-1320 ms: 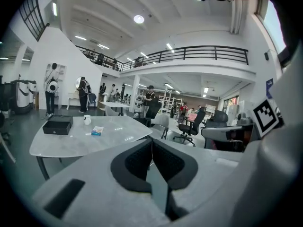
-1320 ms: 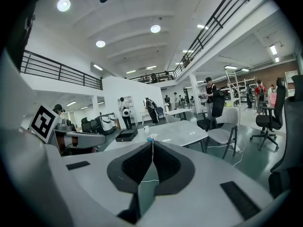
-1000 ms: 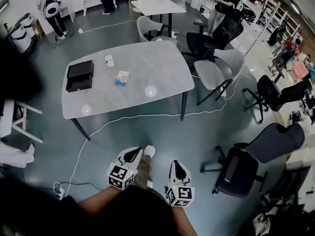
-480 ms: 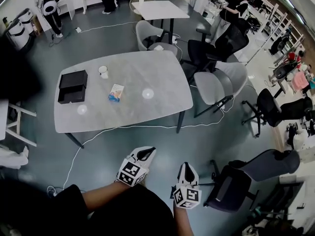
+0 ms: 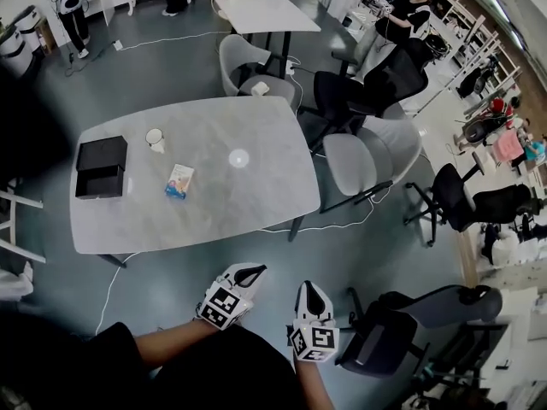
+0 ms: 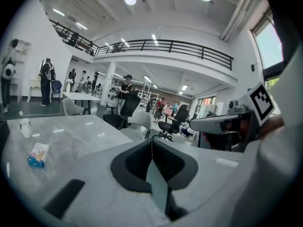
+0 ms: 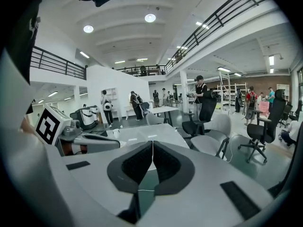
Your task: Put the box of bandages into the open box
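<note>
Grey counter [image 5: 248,195] ahead, ringed by chairs. At its left end, open black box [image 5: 101,167]. Short of the counter, over the floor, left gripper [image 5: 249,271] and right gripper [image 5: 308,288], both closed, gripping nothing. Box of bandages [image 5: 179,180] flat on the counter, near the open box, not touching. White cup [image 5: 155,137] just beyond.

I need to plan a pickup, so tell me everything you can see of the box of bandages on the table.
The box of bandages is a small, flat carton, pale with a blue end; its print is too small to read. It lies flat on the grey table, apart from the open black box to its left in the head view and the white mug beyond it. Only the tabletop touches it.
</note>
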